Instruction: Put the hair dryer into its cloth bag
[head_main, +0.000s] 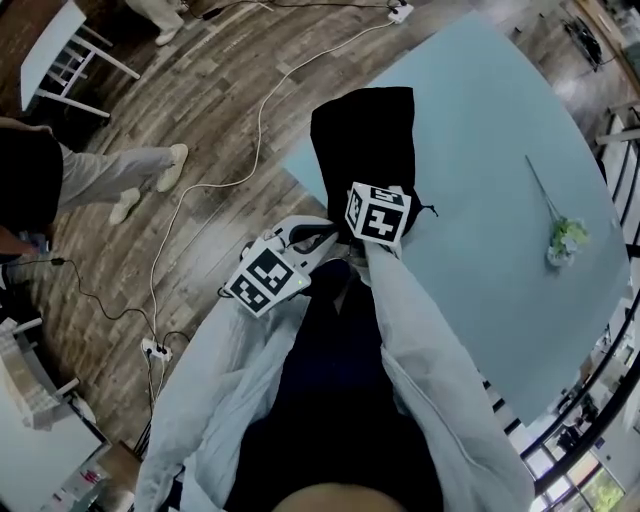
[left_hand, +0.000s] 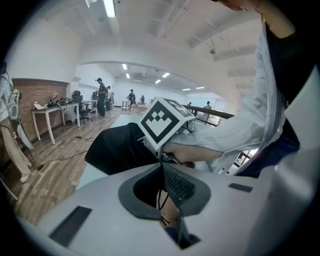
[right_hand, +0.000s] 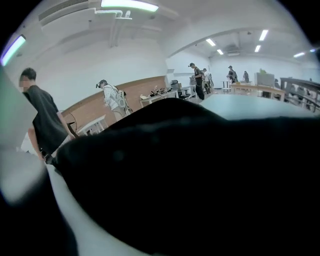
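Your black bag (head_main: 365, 140) lies on the pale blue desk (head_main: 480, 120), at the corner closest to you. The bag looks full and lumpy. You cannot see the hair dryer in any view.

Your right tongs (head_main: 377, 210) are at the near end of the bag, right up against the cloth. In the right tongs' own camera the black cloth is so close that it fills almost the whole picture. The tongs themselves do not show there, so you cannot tell if they are open or closed.

Your left tongs (left_hand: 167, 189) are just beside the near end of the bag, on its left side. They hang out past the desk edge, over the wood floor (head_main: 200, 100). They are closed tight. A thin black string (left_hand: 161, 201) shows just behind the spot where they meet, but you cannot tell if they pinch it.

Another bit of black string (head_main: 428, 210) pokes out from the near end of the bag, on its right side.

A little bunch of flowers (head_main: 567, 238) lies on the desk, well off to the right of the bag.

Left of the bag, a white cable (head_main: 262, 110) runs across the floor down to a plug box (head_main: 155, 350). Further left of the bag a person (head_main: 110, 175) in pale trousers and white shoes stands on the floor
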